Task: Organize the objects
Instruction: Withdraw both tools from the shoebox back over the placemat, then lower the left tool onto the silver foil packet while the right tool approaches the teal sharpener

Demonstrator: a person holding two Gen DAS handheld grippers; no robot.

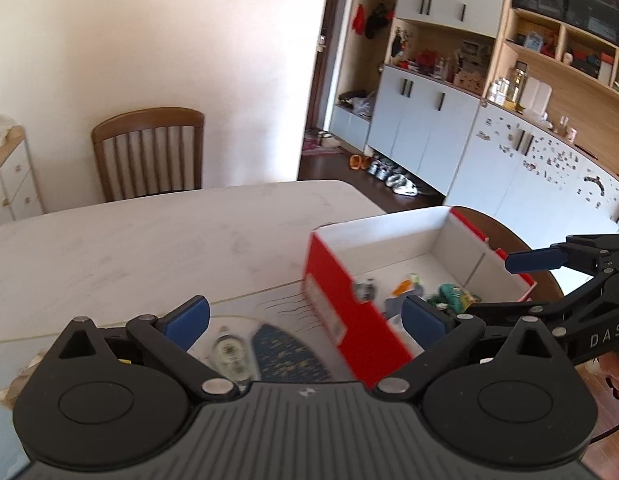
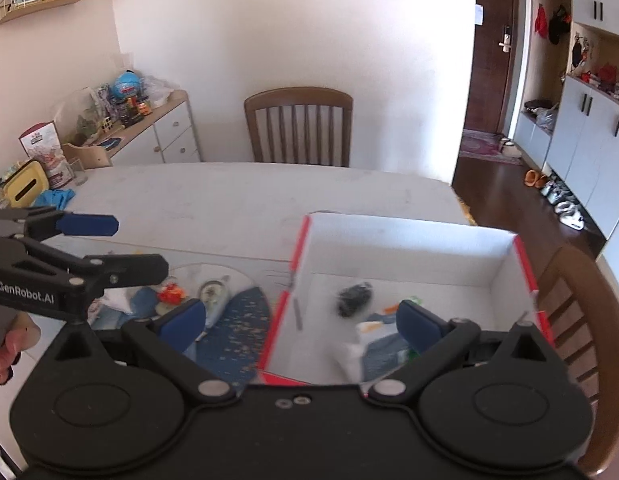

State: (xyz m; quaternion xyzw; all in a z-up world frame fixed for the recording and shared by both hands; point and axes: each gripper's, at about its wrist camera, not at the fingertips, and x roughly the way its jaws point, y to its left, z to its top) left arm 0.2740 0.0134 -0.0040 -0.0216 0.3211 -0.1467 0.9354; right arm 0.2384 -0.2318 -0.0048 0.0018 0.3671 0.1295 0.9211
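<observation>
two tools, left tool (image 1: 305,322) and right tool (image 2: 301,322), both gape wide, empty, above one red box (image 2: 409,248) on the desk (image 2: 229,196).

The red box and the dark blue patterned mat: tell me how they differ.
The red box stands upright with tall walls, red outside and white inside; the dark blue patterned mat lies flat, speckled. The red box holds several small items; the dark blue patterned mat carries none that show. Both rest side by side on the table.
</observation>
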